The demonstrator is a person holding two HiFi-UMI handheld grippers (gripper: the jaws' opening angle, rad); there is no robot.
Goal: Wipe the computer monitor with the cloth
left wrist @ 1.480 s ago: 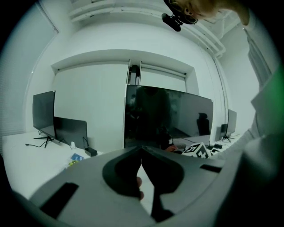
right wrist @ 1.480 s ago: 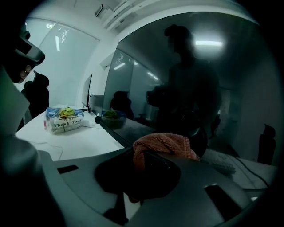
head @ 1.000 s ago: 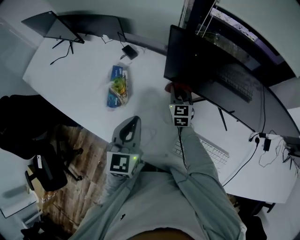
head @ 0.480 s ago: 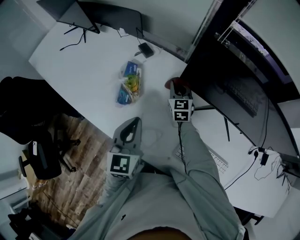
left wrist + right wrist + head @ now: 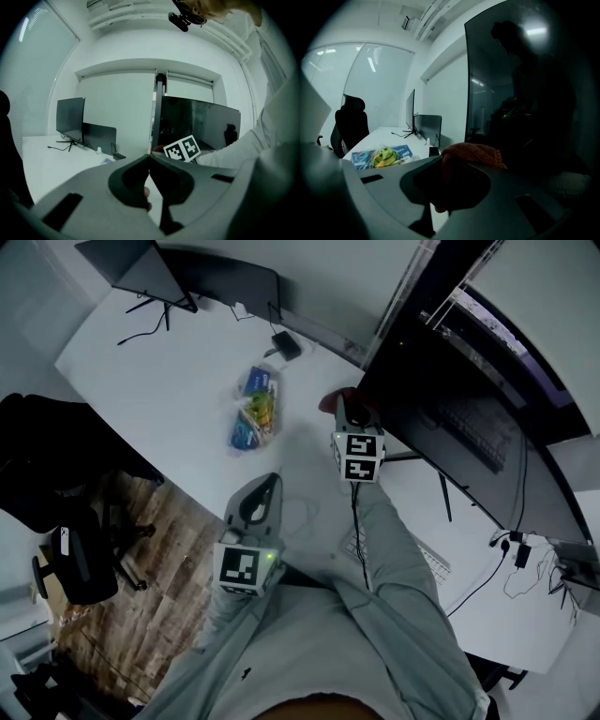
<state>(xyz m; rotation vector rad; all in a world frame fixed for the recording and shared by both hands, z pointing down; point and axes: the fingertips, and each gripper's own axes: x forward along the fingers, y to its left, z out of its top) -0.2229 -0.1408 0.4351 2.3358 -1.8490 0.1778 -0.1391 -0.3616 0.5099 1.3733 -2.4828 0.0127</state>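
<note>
The large dark computer monitor (image 5: 441,399) stands on the white desk (image 5: 159,371) at the right; in the right gripper view the monitor (image 5: 525,89) fills the right half, close up. My right gripper (image 5: 349,411) is shut on a reddish-orange cloth (image 5: 336,401), held at the monitor's lower left edge. That cloth (image 5: 472,154) bulges out between the jaws of the right gripper (image 5: 461,164). My left gripper (image 5: 265,489) hangs near the desk's front edge, well away from the monitor, shut with nothing in it (image 5: 149,158).
A packet of snacks (image 5: 255,411) lies on the desk left of the right gripper. Two smaller monitors (image 5: 178,273) and a black adapter (image 5: 286,343) stand at the far edge. A white keyboard (image 5: 417,554) lies under the right arm. An office chair (image 5: 56,521) sits on the wooden floor.
The head view has shifted, bringing the big monitor closer to the right gripper. The right gripper with the cloth moved slightly up towards the monitor's lower left edge. The left gripper stayed put.
</note>
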